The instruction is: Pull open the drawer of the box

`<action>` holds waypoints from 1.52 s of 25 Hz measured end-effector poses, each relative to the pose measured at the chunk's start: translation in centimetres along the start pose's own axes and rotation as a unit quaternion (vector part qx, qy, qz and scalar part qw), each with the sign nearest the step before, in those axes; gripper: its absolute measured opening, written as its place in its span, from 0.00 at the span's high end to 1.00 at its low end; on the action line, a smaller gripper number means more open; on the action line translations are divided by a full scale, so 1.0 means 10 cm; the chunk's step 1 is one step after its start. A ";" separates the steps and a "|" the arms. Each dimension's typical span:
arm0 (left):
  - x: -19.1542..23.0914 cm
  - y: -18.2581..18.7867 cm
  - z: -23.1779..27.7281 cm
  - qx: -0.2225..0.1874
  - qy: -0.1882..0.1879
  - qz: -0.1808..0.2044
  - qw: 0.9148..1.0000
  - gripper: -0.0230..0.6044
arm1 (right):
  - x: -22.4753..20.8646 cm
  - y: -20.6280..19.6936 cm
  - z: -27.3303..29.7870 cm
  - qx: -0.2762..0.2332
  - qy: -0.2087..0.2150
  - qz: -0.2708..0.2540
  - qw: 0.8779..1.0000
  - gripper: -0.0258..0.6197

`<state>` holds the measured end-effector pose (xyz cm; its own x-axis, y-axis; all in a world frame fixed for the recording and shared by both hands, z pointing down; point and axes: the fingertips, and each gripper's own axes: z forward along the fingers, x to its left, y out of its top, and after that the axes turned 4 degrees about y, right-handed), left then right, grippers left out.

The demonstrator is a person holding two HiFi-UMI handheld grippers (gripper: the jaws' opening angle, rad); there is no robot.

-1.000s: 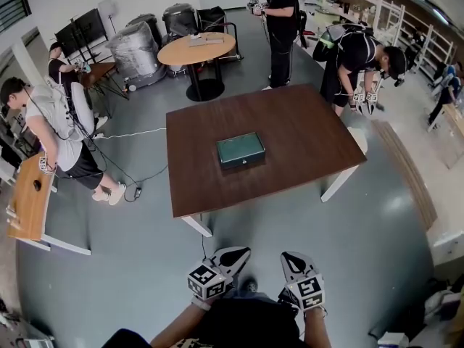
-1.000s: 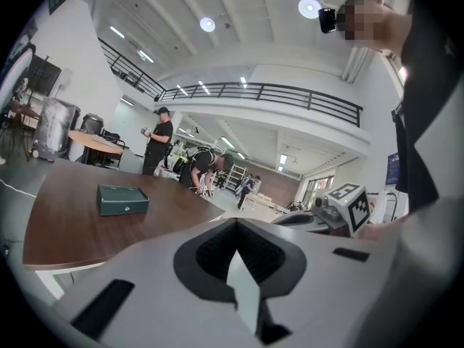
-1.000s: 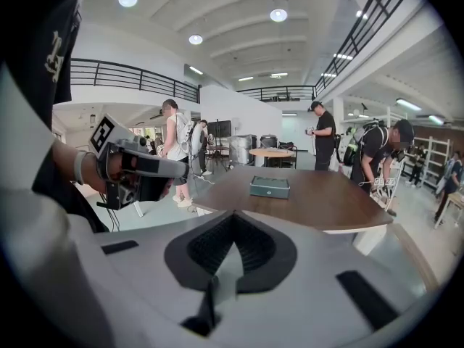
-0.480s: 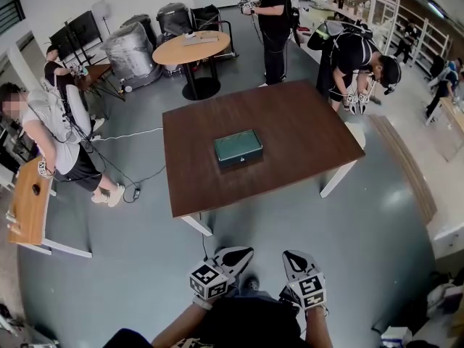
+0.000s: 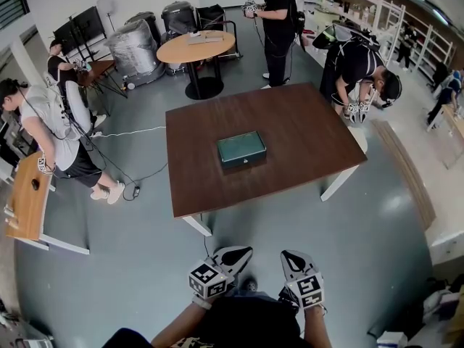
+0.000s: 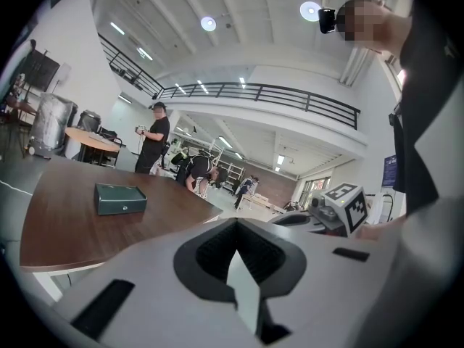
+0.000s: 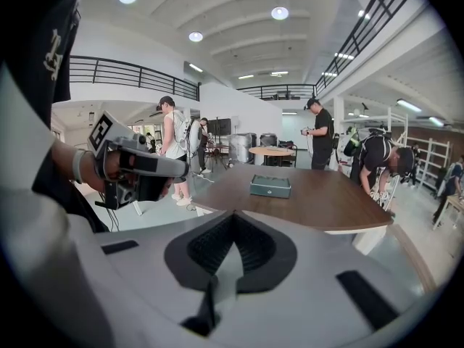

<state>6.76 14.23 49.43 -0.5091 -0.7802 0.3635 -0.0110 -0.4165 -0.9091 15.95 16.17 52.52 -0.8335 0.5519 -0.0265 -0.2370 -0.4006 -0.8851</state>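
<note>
My left gripper and right gripper, fingers closed on nothing, are well apart from the counter bearing the green box.

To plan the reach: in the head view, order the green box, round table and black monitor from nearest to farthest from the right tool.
1. Box, on the brown table ahead.
2. Round table, beyond it, leftward.
3. Monitor, farthest, at the far left.

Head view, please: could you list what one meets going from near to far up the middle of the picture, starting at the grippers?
left gripper and right gripper, side by side → dark wooden table → green box lying on it → round table beyond.
</note>
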 end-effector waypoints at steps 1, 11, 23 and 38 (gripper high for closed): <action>0.01 0.00 0.00 0.000 0.000 -0.001 1.000 0.95 | -0.01 0.00 0.01 0.004 0.000 -0.001 1.000 0.98; 0.28 0.10 0.11 0.003 -0.005 -0.010 1.000 0.95 | -0.11 0.06 0.24 0.011 -0.003 0.002 1.000 0.98; 0.72 0.36 0.38 0.010 -0.012 -0.010 1.000 0.95 | -0.41 0.34 0.67 0.009 -0.007 0.012 1.000 0.98; 1.27 0.72 0.51 0.016 -0.003 -0.017 1.000 0.95 | -0.62 0.79 1.23 0.015 0.009 0.001 1.000 0.98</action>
<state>4.62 -1.02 48.57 -0.5031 -0.7688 0.3948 -0.0003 -0.4567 -0.8896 13.09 0.63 51.42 -0.8246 0.5645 -0.0373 -0.2506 -0.4236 -0.8705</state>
